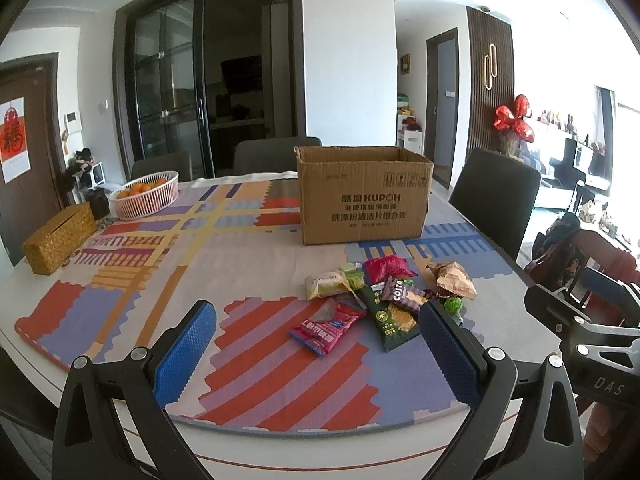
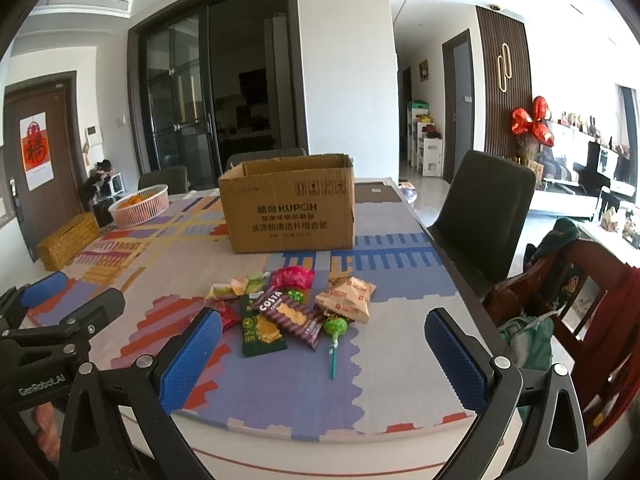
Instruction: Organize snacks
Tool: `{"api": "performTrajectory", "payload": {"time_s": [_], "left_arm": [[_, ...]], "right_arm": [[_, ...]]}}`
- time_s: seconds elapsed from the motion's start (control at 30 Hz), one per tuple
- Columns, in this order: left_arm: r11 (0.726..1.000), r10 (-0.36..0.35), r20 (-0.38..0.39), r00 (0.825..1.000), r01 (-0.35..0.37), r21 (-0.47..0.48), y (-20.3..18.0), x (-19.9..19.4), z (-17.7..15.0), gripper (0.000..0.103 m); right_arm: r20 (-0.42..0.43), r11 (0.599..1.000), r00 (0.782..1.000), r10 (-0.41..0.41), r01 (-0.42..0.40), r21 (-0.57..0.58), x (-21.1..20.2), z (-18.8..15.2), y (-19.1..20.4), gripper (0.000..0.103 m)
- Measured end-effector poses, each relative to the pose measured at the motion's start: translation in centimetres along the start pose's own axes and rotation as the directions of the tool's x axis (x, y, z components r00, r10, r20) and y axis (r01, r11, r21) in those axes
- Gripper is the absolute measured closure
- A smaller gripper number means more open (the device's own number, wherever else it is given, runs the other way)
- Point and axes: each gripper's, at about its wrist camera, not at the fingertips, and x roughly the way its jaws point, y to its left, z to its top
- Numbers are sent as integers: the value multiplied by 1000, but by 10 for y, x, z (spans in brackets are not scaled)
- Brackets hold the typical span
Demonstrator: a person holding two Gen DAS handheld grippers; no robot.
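Observation:
A heap of snack packets lies on the patterned tablecloth: a pink packet [image 1: 328,328], a dark green cracker bag [image 1: 390,316] [image 2: 260,330], a purple Costa packet [image 1: 404,295] [image 2: 290,312], a tan bag [image 1: 454,280] [image 2: 348,294], a crinkled red-pink bag [image 1: 386,268] [image 2: 292,277] and a green lollipop [image 2: 335,327]. Behind them stands an open cardboard box [image 1: 362,200] [image 2: 290,208]. My left gripper [image 1: 320,344] hovers open near the table's front edge, short of the pile. My right gripper [image 2: 324,356] is open too, empty, just before the lollipop.
A pink basket of oranges [image 1: 146,194] [image 2: 140,204] and a woven tissue box [image 1: 58,238] [image 2: 68,242] sit at the far left. Dark chairs [image 1: 496,200] [image 2: 486,216] ring the table. A red wooden chair [image 2: 576,304] with clothing stands at the right.

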Motion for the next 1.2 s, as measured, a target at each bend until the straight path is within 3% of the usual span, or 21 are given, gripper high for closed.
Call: {"api": "performTrajectory", "payload": {"time_s": [0.5, 0.73, 1.2], "left_arm": [[998, 18, -39, 999, -16, 56, -2, 53, -8, 2], [995, 31, -94, 995, -22, 97, -3, 86, -15, 8], [993, -9, -228, 974, 37, 116, -7, 145, -32, 14]], "right_arm": [[-83, 1000, 996, 10, -9, 15, 57, -9, -2, 1], [-119, 1000, 993, 13, -12, 7, 86, -13, -1, 11], [-216, 999, 976, 1, 8, 41, 137, -24, -9, 31]]}}
